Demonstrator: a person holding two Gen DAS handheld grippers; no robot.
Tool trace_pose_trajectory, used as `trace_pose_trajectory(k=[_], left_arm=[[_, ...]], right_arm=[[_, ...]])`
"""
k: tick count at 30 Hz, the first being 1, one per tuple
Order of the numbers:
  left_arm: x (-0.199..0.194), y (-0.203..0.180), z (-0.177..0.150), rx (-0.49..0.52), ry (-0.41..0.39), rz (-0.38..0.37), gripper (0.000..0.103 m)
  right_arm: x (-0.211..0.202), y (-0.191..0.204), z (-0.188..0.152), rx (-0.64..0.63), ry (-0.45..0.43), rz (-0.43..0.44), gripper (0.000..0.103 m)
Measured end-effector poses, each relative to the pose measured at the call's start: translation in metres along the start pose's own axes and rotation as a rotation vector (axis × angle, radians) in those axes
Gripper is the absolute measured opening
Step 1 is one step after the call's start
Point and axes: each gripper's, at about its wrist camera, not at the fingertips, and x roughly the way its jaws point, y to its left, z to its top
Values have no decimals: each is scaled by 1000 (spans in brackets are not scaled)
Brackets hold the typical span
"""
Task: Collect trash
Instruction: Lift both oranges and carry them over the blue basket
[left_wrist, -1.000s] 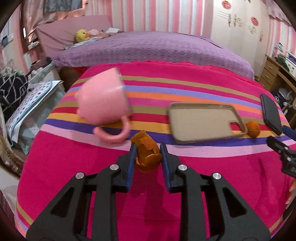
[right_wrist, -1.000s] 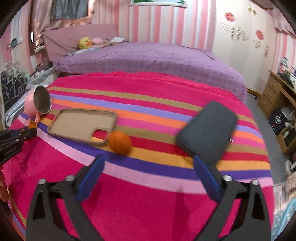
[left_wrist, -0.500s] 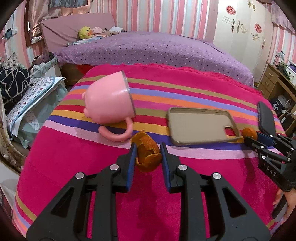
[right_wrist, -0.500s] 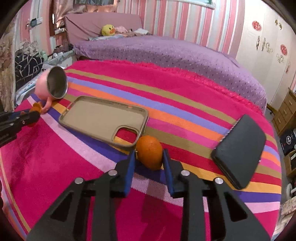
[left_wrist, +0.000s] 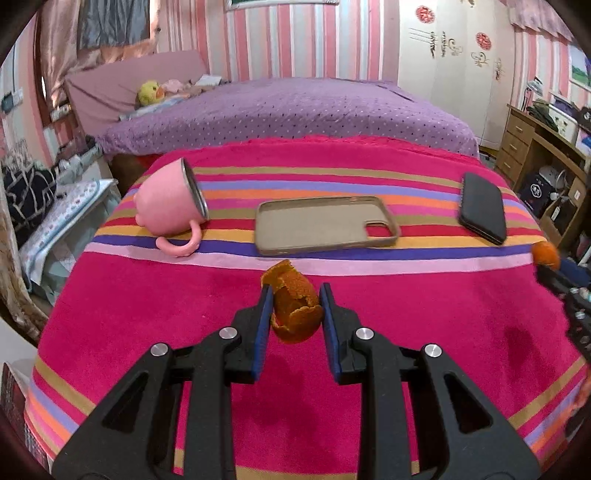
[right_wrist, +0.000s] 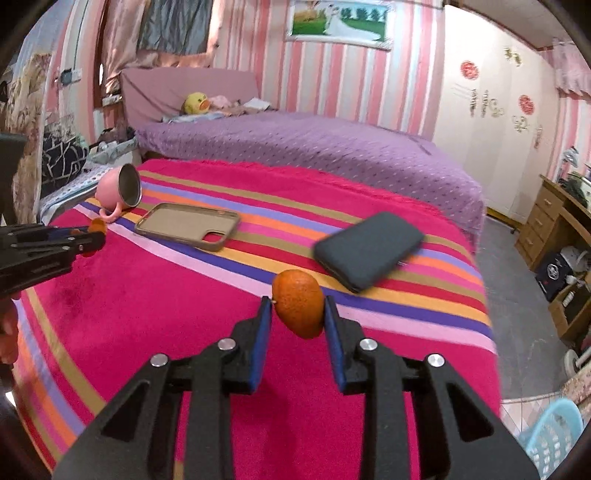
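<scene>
My left gripper is shut on a torn orange peel and holds it above the striped pink blanket. My right gripper is shut on a smooth piece of orange peel, lifted off the blanket. In the left wrist view the right gripper shows at the right edge with its peel. In the right wrist view the left gripper shows at the left edge with its peel.
A pink mug lies on its side at the left. A beige phone case and a black phone lie on the blanket. A purple bed stands behind. A blue basket stands on the floor at the lower right.
My right gripper closed on the smooth peel and lifted it off the blanket, pulling back to the right. My left gripper drew back from the mug, still holding its peel.
</scene>
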Motion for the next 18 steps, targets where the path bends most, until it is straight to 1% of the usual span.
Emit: trace_pose_trajectory(k=[1,4,6,9,14,18], left_arm=[[-3,-6,-2,3,-6,2,25],[-10,-22,-9,-10,-1,-21,25],[-14,-34,-15,3,-6,-14,25],[-18,-49,-21,22,-20,0,25],[-20,-69,-24,21,-18,-14,25],[-17,-87,-25,8,3,-30,25]], right_arm=[[-9,-7,-4,10,-7,-10,29],[-29,-26,-16,39,-27,-23,29],[-38,-35,-24,54,-39,-29,29],[-43,-48,-36,58,-32,-40,29],[-45,-61,-43,59,-31,-43,29],[-52,-77,-49,58,-37,-61,29]])
